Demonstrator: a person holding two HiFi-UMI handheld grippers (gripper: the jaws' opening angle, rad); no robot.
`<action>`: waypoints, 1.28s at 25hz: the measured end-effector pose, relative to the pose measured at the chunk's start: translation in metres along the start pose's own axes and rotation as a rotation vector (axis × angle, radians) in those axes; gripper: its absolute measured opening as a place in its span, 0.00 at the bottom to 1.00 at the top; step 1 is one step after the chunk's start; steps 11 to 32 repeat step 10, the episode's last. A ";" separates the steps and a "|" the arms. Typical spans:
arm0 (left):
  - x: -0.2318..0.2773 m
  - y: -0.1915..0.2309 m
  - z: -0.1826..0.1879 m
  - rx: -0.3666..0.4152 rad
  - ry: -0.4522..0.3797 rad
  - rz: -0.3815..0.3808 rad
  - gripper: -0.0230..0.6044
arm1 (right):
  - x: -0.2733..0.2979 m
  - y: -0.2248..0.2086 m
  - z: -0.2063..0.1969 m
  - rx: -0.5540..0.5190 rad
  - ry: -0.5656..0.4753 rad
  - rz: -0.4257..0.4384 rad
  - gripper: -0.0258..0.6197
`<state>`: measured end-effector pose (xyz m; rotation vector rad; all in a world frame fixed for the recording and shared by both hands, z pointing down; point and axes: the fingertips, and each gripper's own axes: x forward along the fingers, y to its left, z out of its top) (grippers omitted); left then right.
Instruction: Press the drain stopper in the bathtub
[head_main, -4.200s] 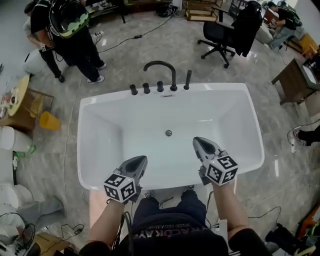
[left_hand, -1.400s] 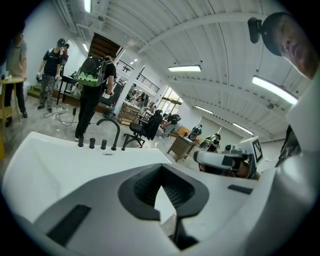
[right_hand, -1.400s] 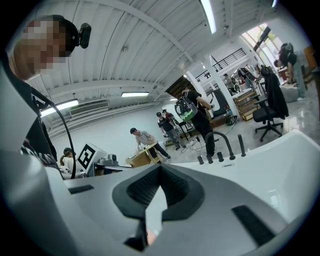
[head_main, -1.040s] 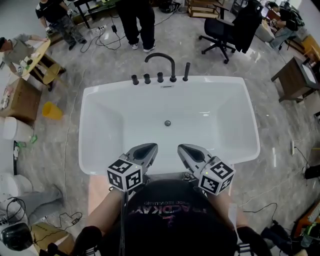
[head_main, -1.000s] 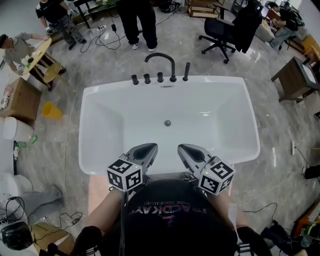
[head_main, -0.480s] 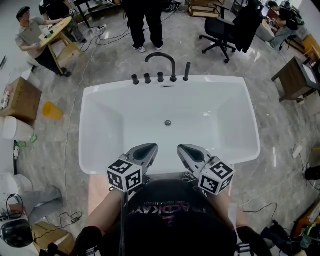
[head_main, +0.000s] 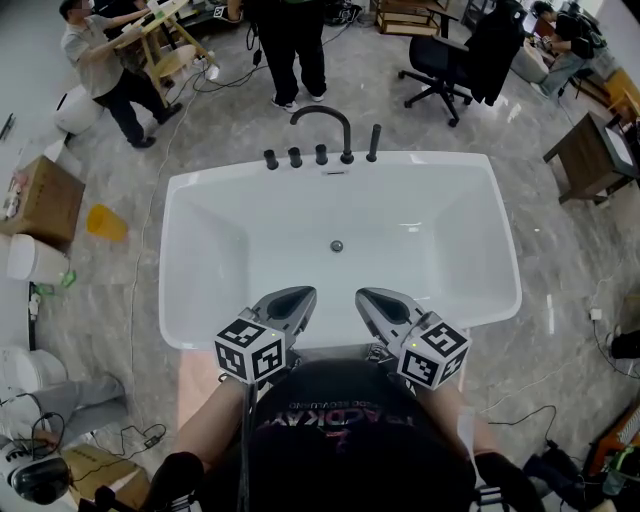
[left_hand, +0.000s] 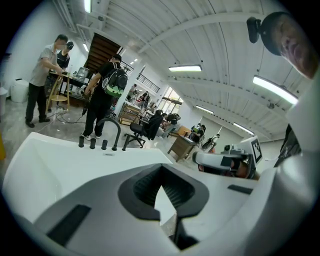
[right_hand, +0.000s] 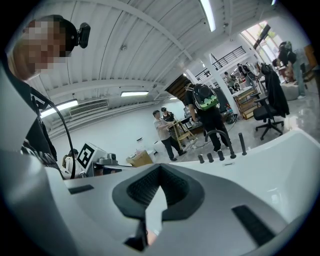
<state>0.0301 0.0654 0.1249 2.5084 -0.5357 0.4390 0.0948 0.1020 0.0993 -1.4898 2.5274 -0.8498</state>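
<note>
The white bathtub (head_main: 180, 260) fills the middle of the head view. Its small round metal drain stopper (head_main: 337, 246) sits in the tub floor, untouched. Both grippers hover side by side over the near rim, well short of the stopper. My left gripper (head_main: 296, 297) is shut with nothing in it, and my right gripper (head_main: 374, 298) is shut and empty too. In the left gripper view the left gripper (left_hand: 160, 172) has its jaws meeting at the tips, aimed over the tub's far end. The right gripper (right_hand: 160, 174) looks the same in its own view. The stopper is hidden in both gripper views.
A black arched faucet (head_main: 322, 124) with several black knobs (head_main: 295, 157) stands on the far rim. Beyond it are two people (head_main: 292, 45), a black office chair (head_main: 440, 66), a wooden desk (head_main: 590, 150) at right, and a yellow bucket (head_main: 104, 222) at left.
Over four seconds the grippers came closer together at the near rim. In the last second they held still; only the people in the background moved.
</note>
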 end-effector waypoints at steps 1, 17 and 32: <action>0.000 0.000 0.000 0.000 0.000 -0.001 0.04 | 0.000 0.000 0.000 0.000 0.000 0.000 0.06; -0.006 -0.002 0.000 0.006 -0.004 -0.003 0.04 | -0.001 0.006 -0.002 -0.001 0.002 0.004 0.06; -0.006 -0.002 0.000 0.006 -0.004 -0.003 0.04 | -0.001 0.006 -0.002 -0.001 0.002 0.004 0.06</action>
